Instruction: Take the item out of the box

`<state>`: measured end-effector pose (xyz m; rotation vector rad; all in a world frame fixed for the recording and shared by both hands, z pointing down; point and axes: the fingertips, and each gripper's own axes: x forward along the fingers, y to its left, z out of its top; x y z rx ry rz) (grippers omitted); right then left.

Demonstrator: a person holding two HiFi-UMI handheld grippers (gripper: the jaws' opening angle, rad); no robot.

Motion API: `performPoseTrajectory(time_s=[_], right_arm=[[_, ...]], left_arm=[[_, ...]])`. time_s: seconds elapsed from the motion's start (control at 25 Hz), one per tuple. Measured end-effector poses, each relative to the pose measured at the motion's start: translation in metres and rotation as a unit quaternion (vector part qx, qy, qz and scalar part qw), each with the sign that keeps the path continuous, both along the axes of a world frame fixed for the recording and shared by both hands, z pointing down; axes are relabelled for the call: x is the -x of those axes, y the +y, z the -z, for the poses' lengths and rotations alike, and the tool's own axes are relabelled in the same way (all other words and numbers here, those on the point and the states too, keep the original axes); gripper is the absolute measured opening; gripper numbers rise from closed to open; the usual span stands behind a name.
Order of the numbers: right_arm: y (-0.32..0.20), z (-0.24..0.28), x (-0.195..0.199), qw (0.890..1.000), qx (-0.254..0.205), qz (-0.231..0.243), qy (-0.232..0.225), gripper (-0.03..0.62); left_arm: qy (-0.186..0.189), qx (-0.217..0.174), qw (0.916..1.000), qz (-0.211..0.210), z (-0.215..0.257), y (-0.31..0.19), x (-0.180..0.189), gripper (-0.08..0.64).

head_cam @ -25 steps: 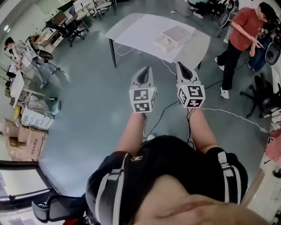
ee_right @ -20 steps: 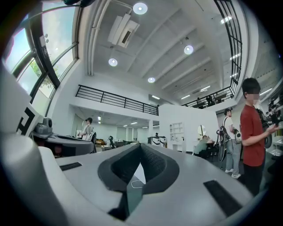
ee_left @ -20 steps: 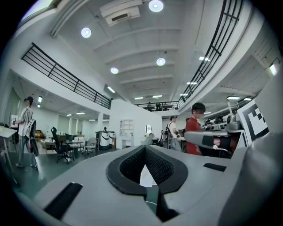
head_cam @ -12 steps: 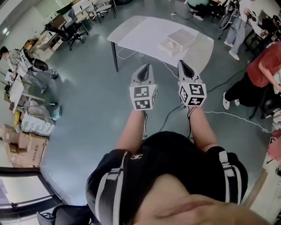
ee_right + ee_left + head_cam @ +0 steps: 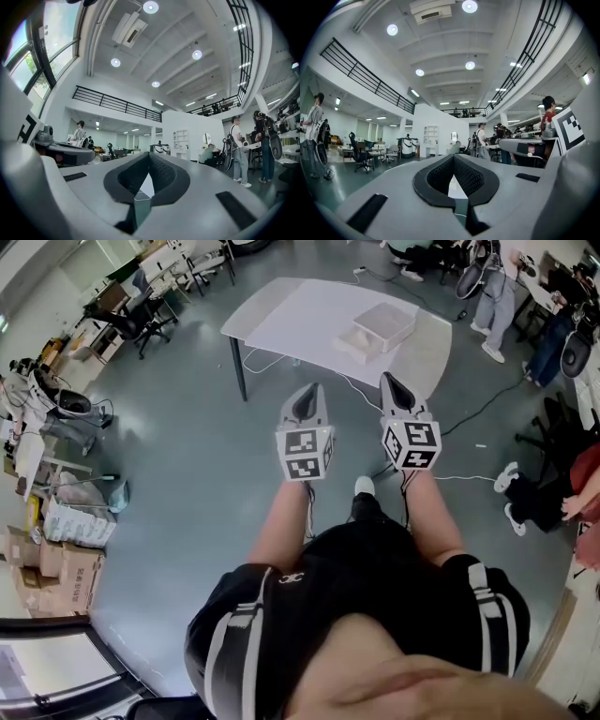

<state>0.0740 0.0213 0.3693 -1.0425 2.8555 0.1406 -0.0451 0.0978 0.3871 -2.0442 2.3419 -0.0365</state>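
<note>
The left grey two-jaw gripper (image 5: 309, 395) and the right grey two-jaw gripper (image 5: 392, 388) are held side by side over the grey floor (image 5: 187, 456). Both point toward the far white rectangular table (image 5: 300, 310), well apart from it. Both have their jaws clenched together on nothing. The white rectangular box (image 5: 386, 322) sits on the table's right part; what lies inside cannot be made out.

A white bench (image 5: 281, 315) on dark legs (image 5: 239, 371) is seen standing on a grey floor (image 5: 187, 456). A shallow white box (image 5: 386, 321) is set towards the bench's right end. A smaller flat white piece (image 5: 351, 339) lies against the box's near-left side. A thin cable (image 5: 469, 413) is laid across the floor beside the bench.
</note>
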Motion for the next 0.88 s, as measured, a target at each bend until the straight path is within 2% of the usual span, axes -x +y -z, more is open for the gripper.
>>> performPoseTrajectory(time_s=[0.4,0.88], right_arm=[[-0.064,-0.014,0.032,1.000,0.011,-0.004,-0.004,0.012],[-0.209,-0.010,0.086,1.000,0.027,0.016,0.001,0.012]], left_arm=[[-0.005,0.007,1.0000,0.000,-0.012,-0.061,0.031,0.009],[-0.002,0.022,0.9996,0.017,-0.004,-0.203,0.084,0.009]])
